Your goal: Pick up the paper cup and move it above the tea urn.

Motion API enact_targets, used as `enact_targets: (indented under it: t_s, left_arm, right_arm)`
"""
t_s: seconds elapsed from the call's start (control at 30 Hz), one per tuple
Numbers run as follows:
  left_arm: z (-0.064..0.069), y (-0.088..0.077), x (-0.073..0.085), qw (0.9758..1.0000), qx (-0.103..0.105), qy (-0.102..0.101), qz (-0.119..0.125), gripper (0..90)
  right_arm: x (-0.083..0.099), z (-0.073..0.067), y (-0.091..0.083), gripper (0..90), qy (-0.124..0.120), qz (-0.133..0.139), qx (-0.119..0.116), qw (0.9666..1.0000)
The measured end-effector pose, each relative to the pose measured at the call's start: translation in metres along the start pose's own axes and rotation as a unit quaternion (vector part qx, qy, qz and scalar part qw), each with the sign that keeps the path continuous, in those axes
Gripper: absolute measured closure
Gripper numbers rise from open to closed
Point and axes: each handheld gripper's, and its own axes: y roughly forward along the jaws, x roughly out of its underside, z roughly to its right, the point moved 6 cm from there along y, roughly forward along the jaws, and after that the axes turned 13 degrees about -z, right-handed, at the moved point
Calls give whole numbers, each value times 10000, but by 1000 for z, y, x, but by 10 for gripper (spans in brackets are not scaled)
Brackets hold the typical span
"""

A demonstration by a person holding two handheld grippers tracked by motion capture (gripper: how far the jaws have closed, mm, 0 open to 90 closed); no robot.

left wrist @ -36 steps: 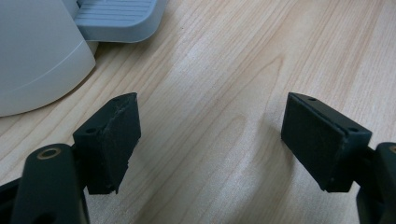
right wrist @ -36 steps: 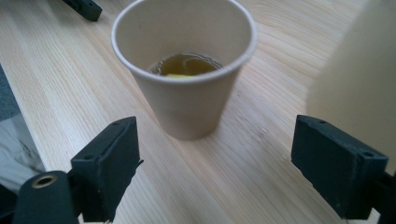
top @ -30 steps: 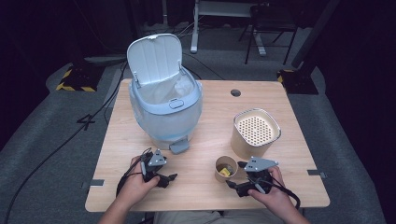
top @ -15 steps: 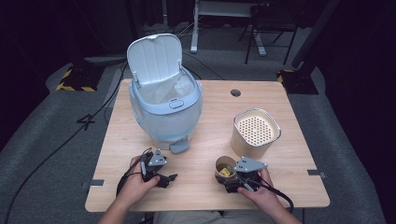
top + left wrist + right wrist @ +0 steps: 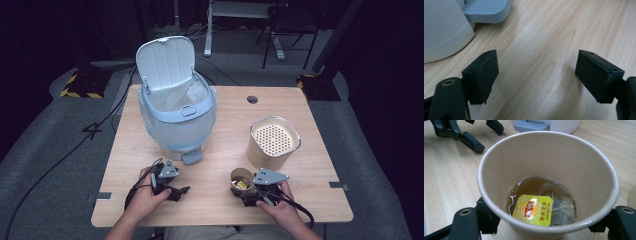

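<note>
Wooden table (image 5: 300, 200): right claw (image 5: 245, 192) just closed around paper cup (image 5: 544, 165).

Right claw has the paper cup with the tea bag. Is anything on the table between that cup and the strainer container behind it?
Nothing visible. The paper cup, held in the right claw, sits just in front-left of the strainer container, with bare table around them.
</note>
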Motion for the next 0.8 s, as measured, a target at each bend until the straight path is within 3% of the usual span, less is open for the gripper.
enact_targets:
  t_s: [0.4,0.8]
  left_arm:
    - [0,0,0,10000,0,1,-1,194]
    - [0,0,0,10000,1,2,-8,189]
  right_arm:
    - [-11,6,-29,292,-174,-68,-284,9994]
    - [-22,16,-55,294,-193,107,-258,9994]
